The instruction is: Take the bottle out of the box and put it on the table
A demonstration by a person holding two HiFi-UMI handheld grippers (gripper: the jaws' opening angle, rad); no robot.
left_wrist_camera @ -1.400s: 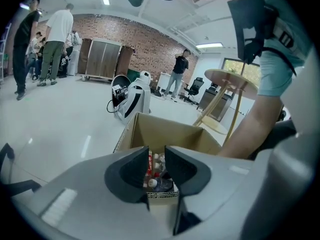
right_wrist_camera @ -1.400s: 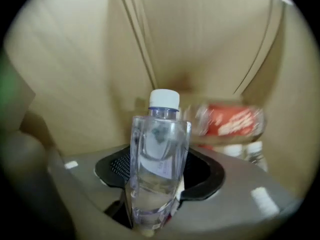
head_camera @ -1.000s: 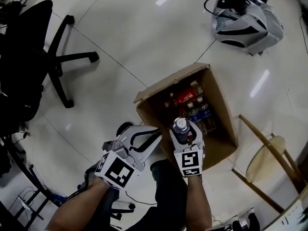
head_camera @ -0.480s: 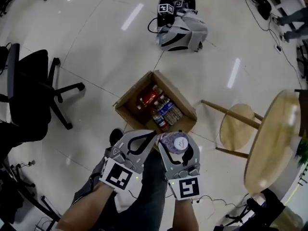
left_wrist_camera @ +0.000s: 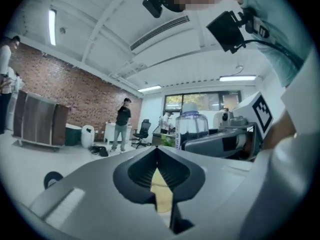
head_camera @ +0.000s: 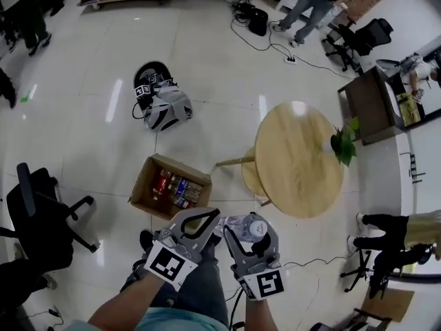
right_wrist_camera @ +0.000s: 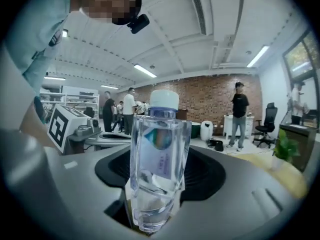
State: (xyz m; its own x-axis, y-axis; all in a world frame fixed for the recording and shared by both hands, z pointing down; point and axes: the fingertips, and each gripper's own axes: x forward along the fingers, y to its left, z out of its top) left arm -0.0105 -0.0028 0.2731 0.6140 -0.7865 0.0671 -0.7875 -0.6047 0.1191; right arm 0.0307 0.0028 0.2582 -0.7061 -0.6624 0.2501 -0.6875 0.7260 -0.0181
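My right gripper [head_camera: 250, 234] [right_wrist_camera: 155, 204] is shut on a clear water bottle [right_wrist_camera: 156, 164] [head_camera: 247, 227] with a white cap, holding it upright high above the floor. My left gripper [head_camera: 204, 221] [left_wrist_camera: 156, 151] is shut with nothing in it, raised level beside the right one; the bottle [left_wrist_camera: 191, 125] shows to its right. The open cardboard box [head_camera: 148, 185] with several bottles inside sits on the floor below and to the left. The round wooden table [head_camera: 300, 161] stands ahead to the right.
A grey backpack [head_camera: 165, 109] lies on the floor beyond the box. A black office chair [head_camera: 41, 212] is at the left. A small potted plant [head_camera: 343, 143] sits at the table's right edge. People stand at the room's far side [right_wrist_camera: 240, 114].
Both grippers rose from the box to standing height, the right one carrying the bottle out. The left jaws closed. The view swung up, bringing the table into sight.
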